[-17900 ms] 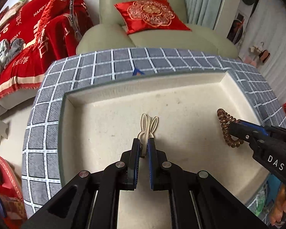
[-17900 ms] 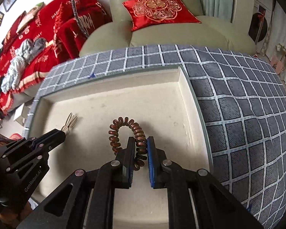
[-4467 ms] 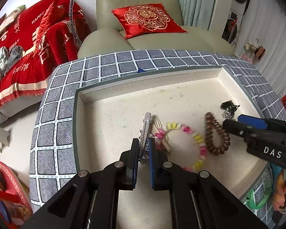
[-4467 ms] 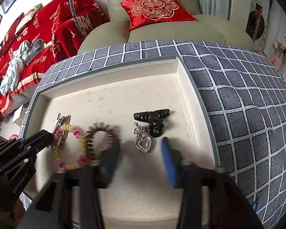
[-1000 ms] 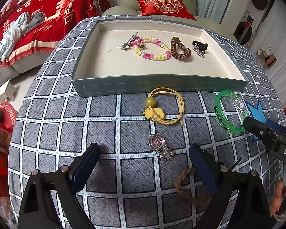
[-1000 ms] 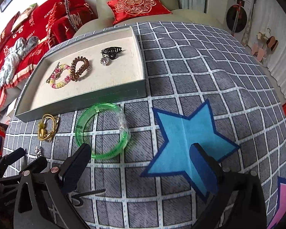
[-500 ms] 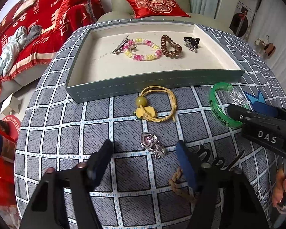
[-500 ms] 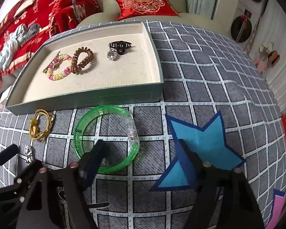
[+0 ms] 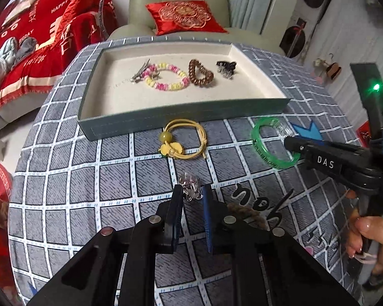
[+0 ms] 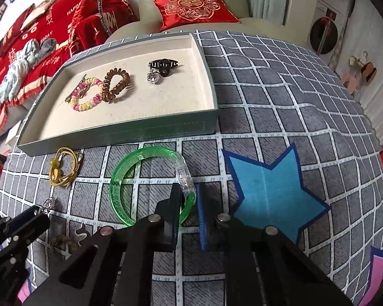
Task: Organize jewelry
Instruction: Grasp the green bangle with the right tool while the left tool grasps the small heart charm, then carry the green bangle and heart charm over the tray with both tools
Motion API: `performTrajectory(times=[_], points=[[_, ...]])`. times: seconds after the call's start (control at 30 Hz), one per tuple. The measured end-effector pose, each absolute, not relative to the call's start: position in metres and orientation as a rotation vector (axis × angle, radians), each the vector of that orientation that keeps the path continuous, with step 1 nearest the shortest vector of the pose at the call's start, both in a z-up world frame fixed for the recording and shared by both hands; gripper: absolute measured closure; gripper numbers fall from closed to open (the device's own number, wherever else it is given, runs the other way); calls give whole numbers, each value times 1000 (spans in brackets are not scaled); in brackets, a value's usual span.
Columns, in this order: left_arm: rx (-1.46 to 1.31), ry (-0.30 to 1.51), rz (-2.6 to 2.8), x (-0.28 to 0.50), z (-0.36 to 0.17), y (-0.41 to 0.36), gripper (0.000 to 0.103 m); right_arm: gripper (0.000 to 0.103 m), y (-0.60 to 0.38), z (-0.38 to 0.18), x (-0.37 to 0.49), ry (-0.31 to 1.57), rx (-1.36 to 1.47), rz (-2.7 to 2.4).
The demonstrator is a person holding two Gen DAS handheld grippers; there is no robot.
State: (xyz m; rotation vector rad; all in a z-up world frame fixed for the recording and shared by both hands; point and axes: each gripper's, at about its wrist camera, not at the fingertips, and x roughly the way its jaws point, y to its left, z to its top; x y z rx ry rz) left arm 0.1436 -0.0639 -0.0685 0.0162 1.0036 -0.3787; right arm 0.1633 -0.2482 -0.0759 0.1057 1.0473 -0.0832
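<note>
Green bangle [image 10: 150, 186] lies flat; right tongs [image 10: 186, 199] seemingly grip its rim.

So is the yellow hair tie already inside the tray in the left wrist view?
No, the yellow hair tie lies on the checked cloth just in front of the tray, outside its near wall.

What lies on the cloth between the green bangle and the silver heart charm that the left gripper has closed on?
Nothing lies directly between the green bangle and silver heart charm: only bare checked cloth, in the left wrist view.

White letters "DAS" stand on the right claw [image 9: 289, 144]; "HAPPY" shows on the red blanket [image 9: 51, 25].
</note>
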Motion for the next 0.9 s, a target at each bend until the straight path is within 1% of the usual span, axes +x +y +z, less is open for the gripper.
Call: performTrajectory(times=[0.23, 0.57, 0.9], points=[[5, 986, -408, 140, -56, -56, 71, 89, -260, -66, 149, 1024, 149, -58], [-15, 934, -447, 139, -32, -46, 71, 89, -264, -36, 133, 972, 187, -42], [-20, 840, -485, 164, 6, -42, 71, 89, -244, -3, 160, 923, 166, 1]])
